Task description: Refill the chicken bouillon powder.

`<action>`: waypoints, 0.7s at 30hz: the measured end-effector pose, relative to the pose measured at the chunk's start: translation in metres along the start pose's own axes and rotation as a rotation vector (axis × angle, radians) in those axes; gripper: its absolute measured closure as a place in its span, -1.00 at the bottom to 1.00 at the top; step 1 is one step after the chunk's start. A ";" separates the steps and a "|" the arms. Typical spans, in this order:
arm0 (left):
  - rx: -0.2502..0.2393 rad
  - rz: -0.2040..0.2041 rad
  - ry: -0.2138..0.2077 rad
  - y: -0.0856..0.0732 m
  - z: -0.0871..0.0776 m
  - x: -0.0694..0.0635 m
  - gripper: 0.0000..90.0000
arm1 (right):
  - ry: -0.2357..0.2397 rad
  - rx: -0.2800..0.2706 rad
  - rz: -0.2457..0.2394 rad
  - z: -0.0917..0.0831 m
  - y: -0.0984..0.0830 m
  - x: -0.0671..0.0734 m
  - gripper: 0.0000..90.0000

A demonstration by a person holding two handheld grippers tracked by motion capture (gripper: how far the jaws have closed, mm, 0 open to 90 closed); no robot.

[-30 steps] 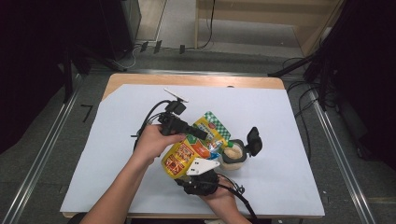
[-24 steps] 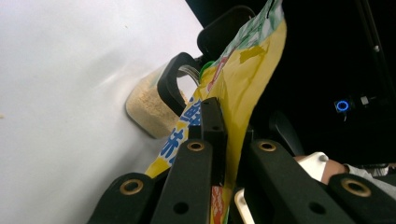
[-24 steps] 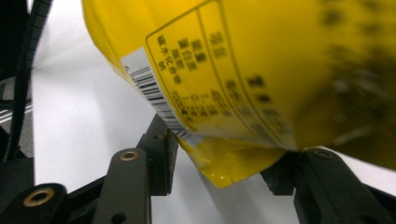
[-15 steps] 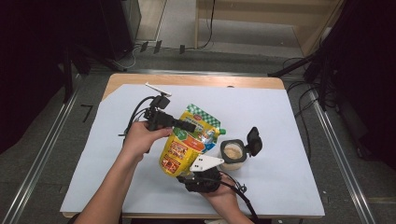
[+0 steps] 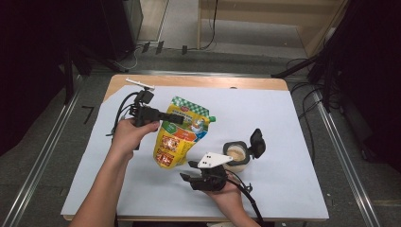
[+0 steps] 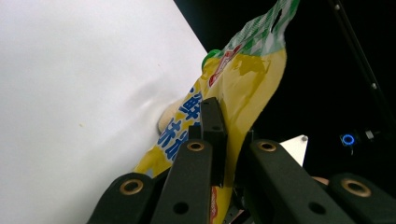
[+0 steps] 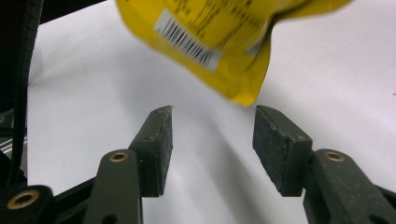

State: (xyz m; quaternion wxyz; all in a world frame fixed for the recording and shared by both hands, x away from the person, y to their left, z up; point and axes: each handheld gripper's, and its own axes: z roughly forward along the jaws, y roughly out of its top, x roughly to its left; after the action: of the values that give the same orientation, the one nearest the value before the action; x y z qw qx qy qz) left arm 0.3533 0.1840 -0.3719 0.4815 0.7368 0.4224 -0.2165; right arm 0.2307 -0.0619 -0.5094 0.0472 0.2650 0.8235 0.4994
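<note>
Left tool (image 6: 219, 140) hides pouch (image 6: 243, 79) lettering — partly

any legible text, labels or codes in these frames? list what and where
Yellow pouch, front: blue East Asian characters and a red logo, cropped and blurred, not readable.
Pouch back: a barcode and fine black print, too blurred to read.
Pouch in the high view: coloured label panels, too small to read.
Open cup: no text visible.

Counting now: one yellow pouch (image 5: 178, 135) showing, one open cup (image 5: 235, 156) with hinged black lid (image 5: 257, 143) sitting near it, two grippers, left (image 5: 176, 118) and right (image 5: 185, 171), one white sheet (image 5: 265, 118) covering one wooden table (image 5: 189, 81).
</note>
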 end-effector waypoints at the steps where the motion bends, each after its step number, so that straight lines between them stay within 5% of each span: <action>1: -0.007 -0.002 0.007 0.000 -0.002 0.001 1.00 | -0.001 0.000 -0.002 0.000 0.000 0.000 0.08; 12: -0.085 -0.016 0.087 0.003 -0.019 0.017 0.99 | -0.005 0.003 -0.030 0.002 -0.002 -0.001 0.07; 15: -0.091 -0.017 0.147 0.003 -0.021 0.024 0.99 | -0.003 0.012 -0.027 0.002 -0.003 0.000 0.10; 21: -0.119 -0.010 0.154 0.006 -0.021 0.030 0.98 | 0.002 0.026 -0.005 0.002 -0.004 -0.001 0.08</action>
State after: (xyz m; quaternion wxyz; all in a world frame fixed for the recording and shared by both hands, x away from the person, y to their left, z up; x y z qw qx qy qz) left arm 0.3734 0.2139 -0.3815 0.4892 0.7193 0.4741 -0.1363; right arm 0.2309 -0.0619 -0.5139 0.0443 0.2631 0.8305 0.4890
